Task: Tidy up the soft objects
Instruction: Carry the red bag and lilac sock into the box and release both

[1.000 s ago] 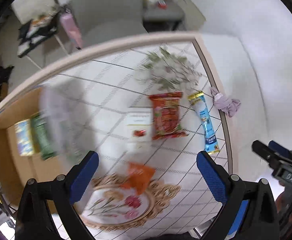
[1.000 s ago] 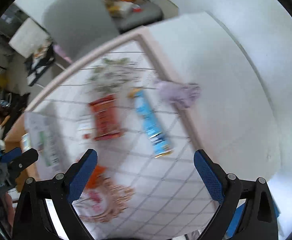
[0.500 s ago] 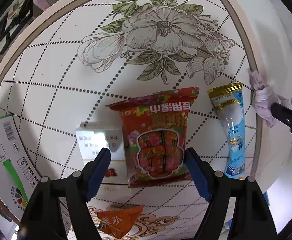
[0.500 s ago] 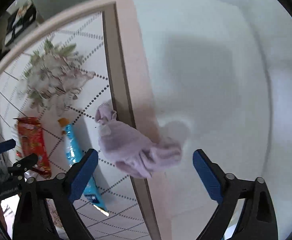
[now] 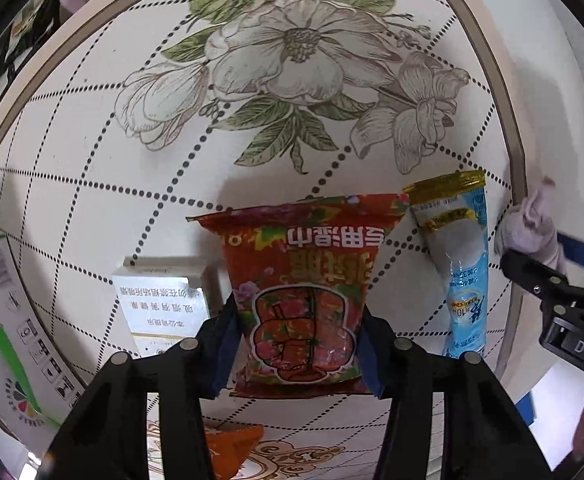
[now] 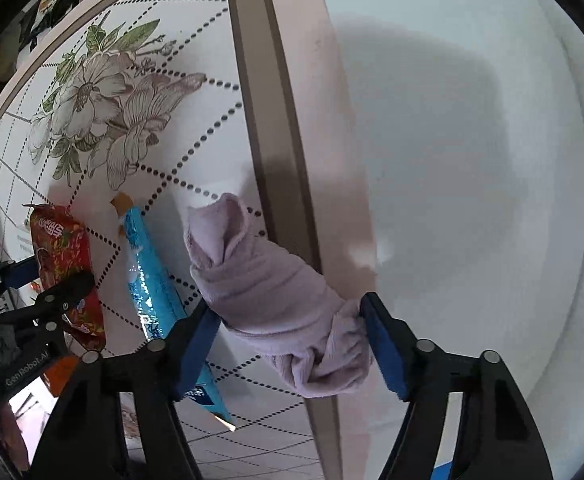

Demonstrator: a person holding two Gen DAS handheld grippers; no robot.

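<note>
Left gripper (image 5: 297, 354): from high over the table with jaws spread wide, down and forward to the red snack bag (image 5: 306, 292); jaws narrowed until both blue pads press the bag's lower sides. Bag upper edge puckered now, flat half a second ago

Right gripper (image 6: 292, 344): from a blurred sweep over the table, across to its edge and down on the lilac cloth (image 6: 270, 296); jaws drawn in, pads touching both sides of the cloth, which was loose between them before

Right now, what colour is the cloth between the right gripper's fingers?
Pale lilac cloth, clearest in the right wrist view.
</note>
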